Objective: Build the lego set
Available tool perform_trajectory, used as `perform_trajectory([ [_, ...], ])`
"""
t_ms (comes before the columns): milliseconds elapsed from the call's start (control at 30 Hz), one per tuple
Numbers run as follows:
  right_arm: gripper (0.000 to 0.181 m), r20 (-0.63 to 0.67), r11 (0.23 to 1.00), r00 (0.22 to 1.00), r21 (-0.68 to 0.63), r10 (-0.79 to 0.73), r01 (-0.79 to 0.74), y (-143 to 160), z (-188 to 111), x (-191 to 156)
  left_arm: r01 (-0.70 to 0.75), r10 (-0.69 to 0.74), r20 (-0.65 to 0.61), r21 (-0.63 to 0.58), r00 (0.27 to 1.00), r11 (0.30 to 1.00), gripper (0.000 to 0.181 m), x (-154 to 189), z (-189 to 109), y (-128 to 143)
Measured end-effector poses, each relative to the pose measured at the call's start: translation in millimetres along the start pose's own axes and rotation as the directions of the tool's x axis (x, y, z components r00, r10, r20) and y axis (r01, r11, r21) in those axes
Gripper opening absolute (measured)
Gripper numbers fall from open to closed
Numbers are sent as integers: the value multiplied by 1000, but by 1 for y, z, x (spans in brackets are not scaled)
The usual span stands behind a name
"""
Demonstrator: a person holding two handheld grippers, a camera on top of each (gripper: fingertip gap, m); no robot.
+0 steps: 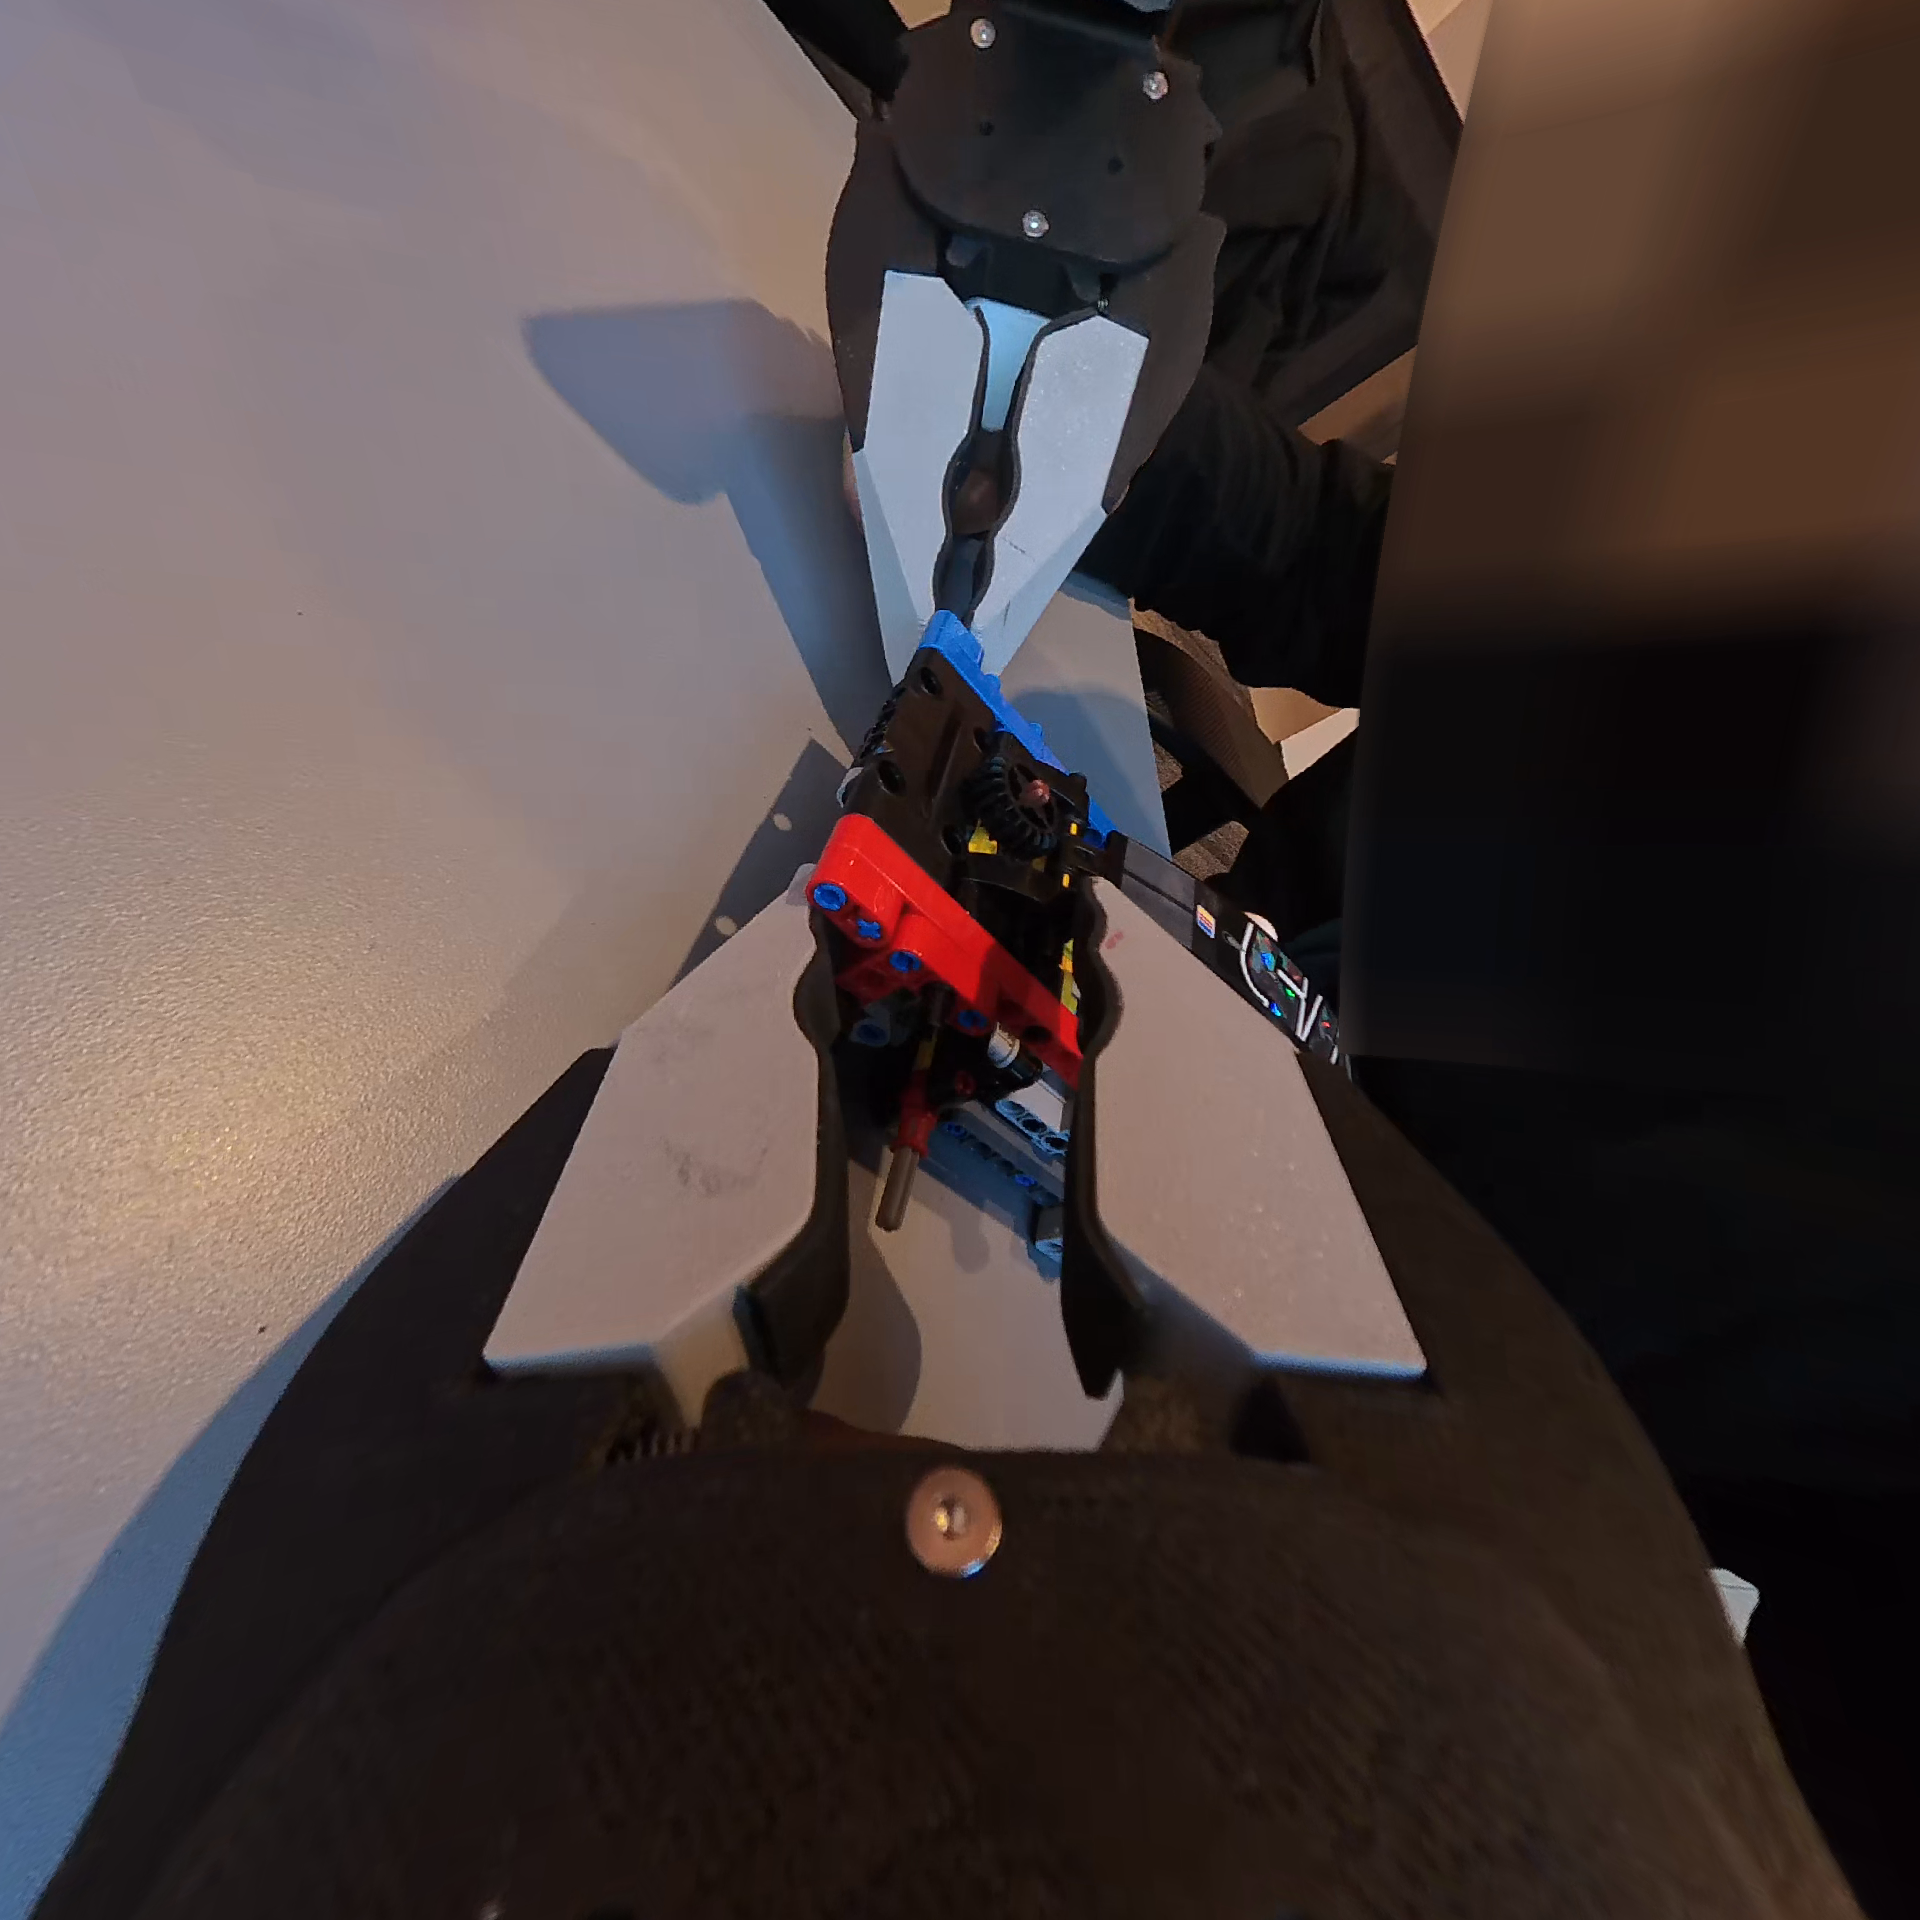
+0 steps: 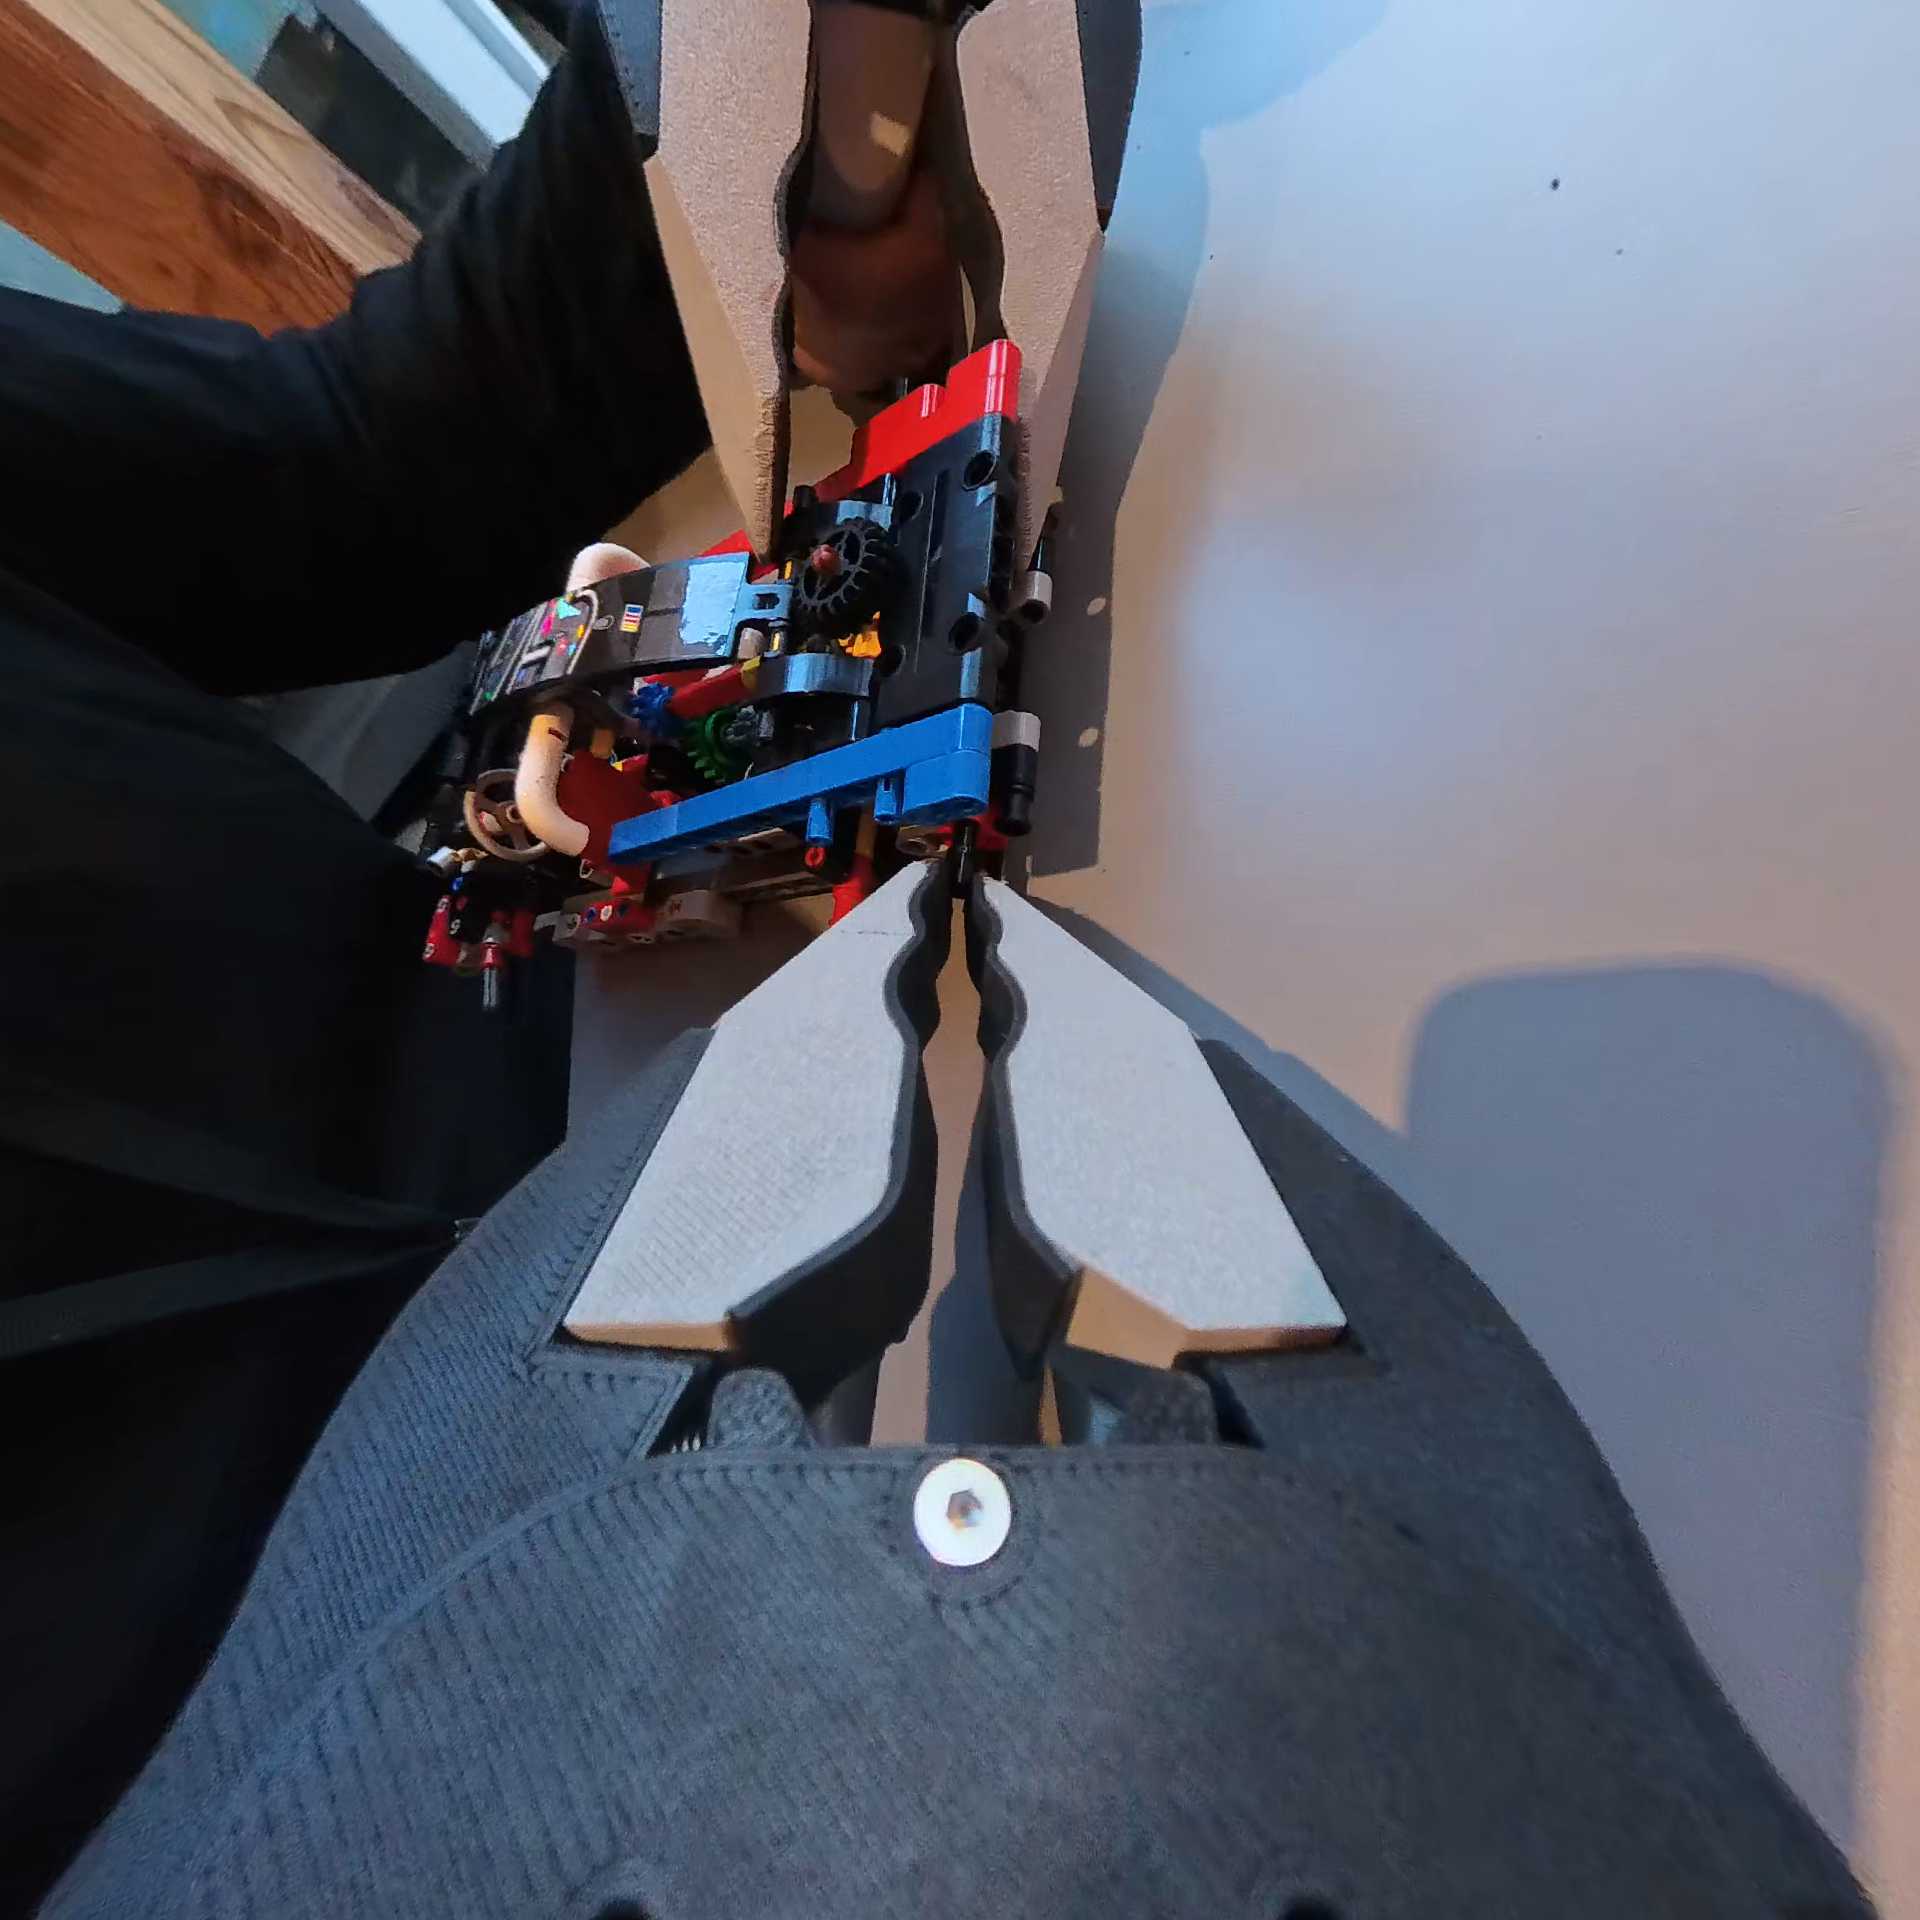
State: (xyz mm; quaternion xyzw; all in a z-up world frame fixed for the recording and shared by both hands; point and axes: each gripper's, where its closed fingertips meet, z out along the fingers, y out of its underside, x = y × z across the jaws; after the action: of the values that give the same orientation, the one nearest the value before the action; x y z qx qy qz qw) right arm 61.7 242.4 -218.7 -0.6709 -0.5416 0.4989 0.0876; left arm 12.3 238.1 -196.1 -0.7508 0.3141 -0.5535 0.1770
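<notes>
Two grippers meet at one lego model [image 1: 966, 904], which is held above the pale counter [image 1: 312, 727] between them. Seen from the left wrist view, the left gripper [image 1: 951, 977] has its jaws spread part-way and closed against the model's sides, the red beam [image 1: 914, 945] lying by one finger and the black frame with its black gear [image 1: 1008, 800] just beyond. On the far side of the model, the right gripper [image 1: 961, 613] comes in from the opposite direction, its jaws nearly together and its tips at the blue beam [image 1: 966, 665]. The right wrist view shows the same gripper [image 2: 956, 883] pinched narrow on a thin black pin [image 2: 964, 847] at the edge of the model [image 2: 831, 665], just below the blue beam [image 2: 810, 790]. Left of that beam sit a green gear [image 2: 717, 753], a tan steering wheel [image 2: 499, 816] and a curved black panel [image 2: 613, 634] with stickers. A dark sleeve [image 2: 364, 468] fills the space left of the model.
</notes>
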Motion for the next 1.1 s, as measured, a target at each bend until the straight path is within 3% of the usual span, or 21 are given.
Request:
perform_trajectory([
  [200, 0, -31, 993, 996, -88, -83, 80, 10, 12, -5, -1, 1, 0, -3, 1000, 1000, 42, 0, 2, 0],
  [500, 0, -12, 999, 999, -25, -47, 46, 7, 4, -7, -2, 2, -3, -5, 1000, 1000, 42, 1, 3, 0],
  [667, 0, -24, 999, 1000, 49, -17, 18, 5, -14, -3, -3, 3, -6, 1, 1000, 1000, 44, 3, 1, 0],
  [800, 0, -5, 973, 998, 220, -67, 66, -8, -36, -15, 9, -9, -10, 3, 1000, 1000, 53, 6, -11, 4],
  [933, 0, -13, 915, 993, 388, -114, 110, -20, -55, -32, -50, 47, 210, 11, 976, 999, 47, 0, -39, -2],
  [1100, 0, -16, 901, 996, 424, -93, 91, -21, -46, -41, -118, 126, 491, -47, 862, 992, 64, -10, -55, -7],
])
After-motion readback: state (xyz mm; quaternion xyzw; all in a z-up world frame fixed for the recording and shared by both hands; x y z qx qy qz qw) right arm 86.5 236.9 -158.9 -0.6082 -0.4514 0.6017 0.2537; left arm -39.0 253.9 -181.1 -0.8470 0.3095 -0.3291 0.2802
